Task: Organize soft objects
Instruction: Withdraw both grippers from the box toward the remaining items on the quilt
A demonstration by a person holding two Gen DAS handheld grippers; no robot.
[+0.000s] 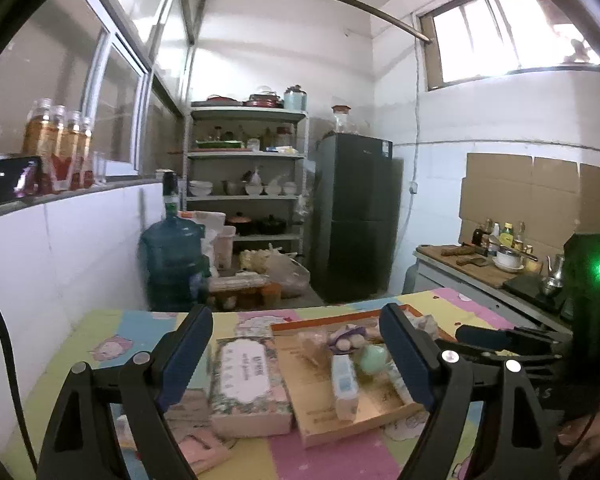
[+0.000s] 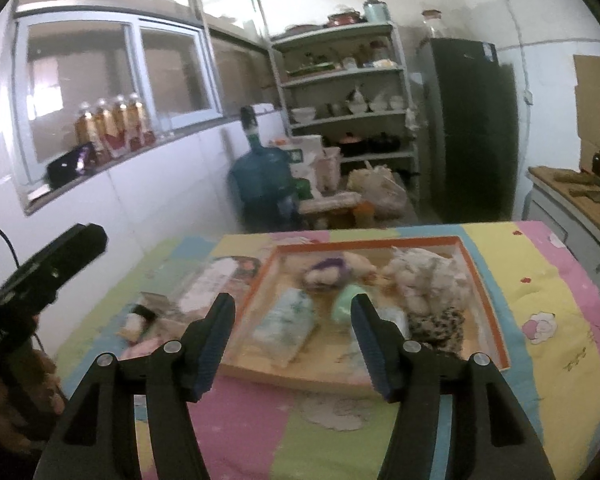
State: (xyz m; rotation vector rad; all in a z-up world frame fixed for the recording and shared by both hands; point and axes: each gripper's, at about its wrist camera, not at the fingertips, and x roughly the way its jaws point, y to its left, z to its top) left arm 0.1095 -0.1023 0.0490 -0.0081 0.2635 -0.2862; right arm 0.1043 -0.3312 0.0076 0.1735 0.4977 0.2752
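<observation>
Several soft things already lie in the tray (image 2: 482, 276), an orange-rimmed cardboard box lid set on the patchwork-covered tabletop (image 2: 556, 304): a plush toy with a purple cap (image 2: 330, 270) at the far side, a pale floral bundle (image 2: 428, 276) on the right with a spotted cloth (image 2: 438, 326) in front of it, a mint-green piece (image 2: 346, 302) in the middle, and a printed packet (image 2: 286, 322) toward the left. To the tray's left, outside it, lie a flowered tissue box (image 1: 248, 376) and, nearer the tabletop's edge, a few small pieces (image 2: 140, 318) too blurred to name. Judging from this, the sorting looks well along and the step in hand is a pause between placements, with the loose items on the left still to be dealt with. The next move likely calls for steering one claw down over one of those outliers, closing gently enough not to crush it, and carrying it to a free patch in the tray. Both claws hang above the near edge of the tabletop and hold nothing: the left claw (image 1: 296, 356) stands wide, the right claw (image 2: 294, 344) moderately spread with the tray showing between its pads. Behind the tabletop are a water jug (image 1: 172, 256), a shelf (image 1: 246, 152) and a dark fridge (image 1: 356, 216).
</observation>
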